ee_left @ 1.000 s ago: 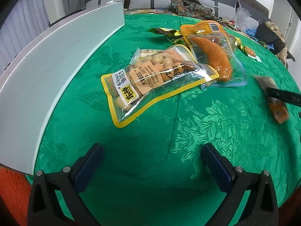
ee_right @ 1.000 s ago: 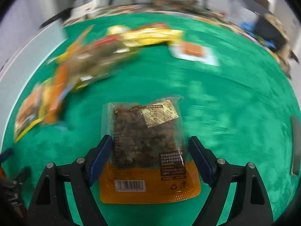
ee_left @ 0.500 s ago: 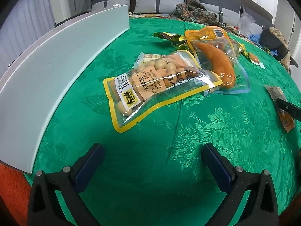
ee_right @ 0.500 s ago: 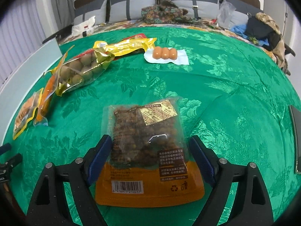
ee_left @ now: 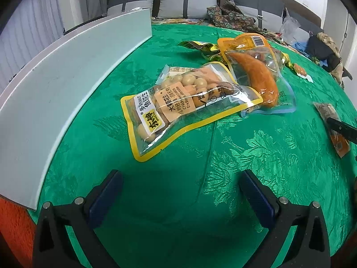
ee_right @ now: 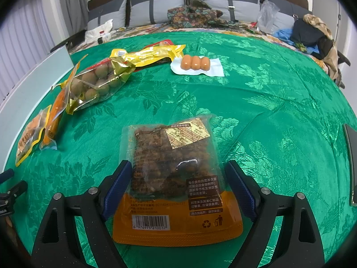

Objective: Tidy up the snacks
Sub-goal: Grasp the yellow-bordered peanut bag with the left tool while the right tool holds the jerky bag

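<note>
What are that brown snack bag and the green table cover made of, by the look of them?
The brown snack bag looks like thin glossy plastic film: its upper part is see-through, it catches glare, and its orange base is printed. The green table cover looks like woven fabric with a satiny sheen, judging by its shiny leaf pattern and soft creases.

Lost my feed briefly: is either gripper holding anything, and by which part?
Nothing held. The right gripper straddles the brown snack pouch mid-length, open; the left gripper is open over bare cloth.
</note>
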`<action>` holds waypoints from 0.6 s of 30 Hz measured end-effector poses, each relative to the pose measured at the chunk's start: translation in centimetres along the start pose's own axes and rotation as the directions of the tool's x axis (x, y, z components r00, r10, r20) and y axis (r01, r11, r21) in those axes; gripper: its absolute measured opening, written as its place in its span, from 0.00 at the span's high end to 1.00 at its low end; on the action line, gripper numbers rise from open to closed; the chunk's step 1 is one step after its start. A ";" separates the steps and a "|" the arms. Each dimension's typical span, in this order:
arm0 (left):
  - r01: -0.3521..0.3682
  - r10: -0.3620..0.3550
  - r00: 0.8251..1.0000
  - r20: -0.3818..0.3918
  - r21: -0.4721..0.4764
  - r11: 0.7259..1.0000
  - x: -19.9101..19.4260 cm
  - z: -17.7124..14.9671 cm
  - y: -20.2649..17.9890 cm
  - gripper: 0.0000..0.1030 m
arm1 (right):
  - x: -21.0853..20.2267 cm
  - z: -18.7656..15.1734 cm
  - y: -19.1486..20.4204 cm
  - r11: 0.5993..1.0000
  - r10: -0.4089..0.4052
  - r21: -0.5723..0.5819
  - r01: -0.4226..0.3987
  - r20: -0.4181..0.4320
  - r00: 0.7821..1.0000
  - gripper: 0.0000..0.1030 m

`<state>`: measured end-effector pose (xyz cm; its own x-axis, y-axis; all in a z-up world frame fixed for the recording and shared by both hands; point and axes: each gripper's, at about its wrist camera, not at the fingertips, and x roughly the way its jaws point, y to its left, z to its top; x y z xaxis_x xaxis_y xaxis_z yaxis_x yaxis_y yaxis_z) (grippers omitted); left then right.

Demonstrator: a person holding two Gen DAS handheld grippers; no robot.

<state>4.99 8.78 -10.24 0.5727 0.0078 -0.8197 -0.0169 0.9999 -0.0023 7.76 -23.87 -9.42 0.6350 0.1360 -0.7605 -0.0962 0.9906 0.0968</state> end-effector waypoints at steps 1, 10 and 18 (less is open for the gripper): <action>0.007 -0.007 1.000 -0.013 0.008 1.000 0.0 0.2 0.1 0.00 | 0.0 0.0 -0.1 1.000 0.000 0.000 0.000 0.000 1.000 0.14; 0.214 -0.204 0.973 -0.109 0.090 0.973 -1.0 4.4 2.5 0.00 | 0.0 0.0 -0.1 1.000 0.001 0.001 -0.001 0.000 1.000 0.14; 0.211 -0.211 0.976 -0.051 0.440 0.873 1.0 10.3 -0.9 0.00 | 0.0 0.0 0.0 1.000 0.001 0.001 -0.001 0.000 1.000 0.14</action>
<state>14.05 8.04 -5.15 0.5208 -0.2038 -0.8290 0.4668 0.8810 0.0767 7.77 -23.89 -9.40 0.6352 0.1369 -0.7602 -0.0962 0.9905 0.0980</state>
